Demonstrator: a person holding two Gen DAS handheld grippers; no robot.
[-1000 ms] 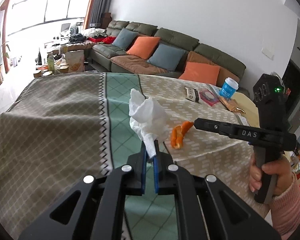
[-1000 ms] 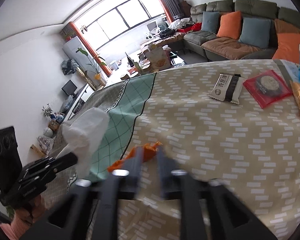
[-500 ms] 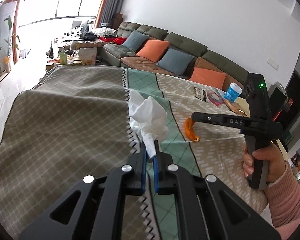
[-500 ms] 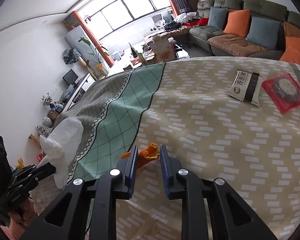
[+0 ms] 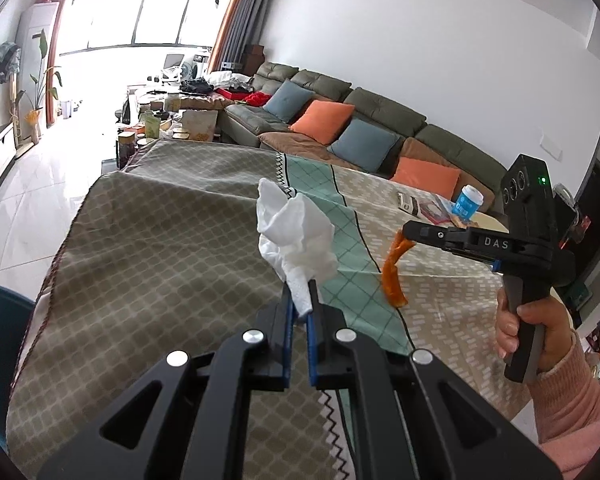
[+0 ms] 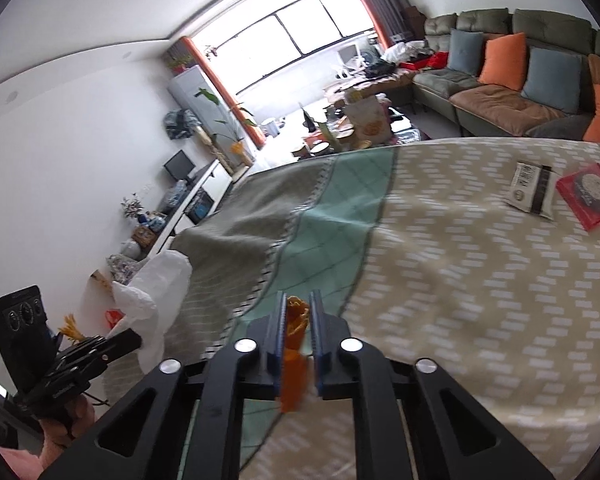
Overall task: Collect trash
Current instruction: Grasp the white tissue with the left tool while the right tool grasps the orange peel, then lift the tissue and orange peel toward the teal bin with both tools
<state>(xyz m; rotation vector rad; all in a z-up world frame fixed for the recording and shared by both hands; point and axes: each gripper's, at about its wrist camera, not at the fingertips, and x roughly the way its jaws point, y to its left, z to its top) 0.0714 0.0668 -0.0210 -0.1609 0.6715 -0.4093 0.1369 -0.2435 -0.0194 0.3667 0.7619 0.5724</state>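
- From the left wrist view, the left tool (image 5: 299, 312) is clamping the lower tail of a crumpled white paper tissue (image 5: 296, 240), and the tissue is standing up above the blue-padded fingers, clear of the patterned grey, teal and beige cloth covering the counter (image 5: 160, 248).
- In that same view the right tool (image 5: 410, 234) is reaching in from the side, gripped by a hand in a pink sleeve (image 5: 528, 332), and a curled strip of orange peel (image 5: 394, 276) is dangling from its tip, off the cloth.
- Far back on the counter a blue-and-white paper cup (image 5: 467, 206) is standing near some flat packets.
- From the right wrist view, the right tool (image 6: 298, 320) is pinching the orange peel (image 6: 296, 340) between its fingers, and the loose end is hanging down below them.
- The left tool (image 6: 134, 338) is showing at the lower left edge with the white tissue (image 6: 156, 304) bunched over its tip.
- A black-and-white snack packet (image 6: 532, 192) and a flat red packet (image 6: 590, 196) are lying side by side on the beige part of the cloth, well apart from both tools.
- By my reckoning both pickups are done and the carrying step is under way. No bin is showing in either view, so the next move is calling for finding one, bringing both tools over its mouth and letting go; the packets and cup may be waiting for a later pass.
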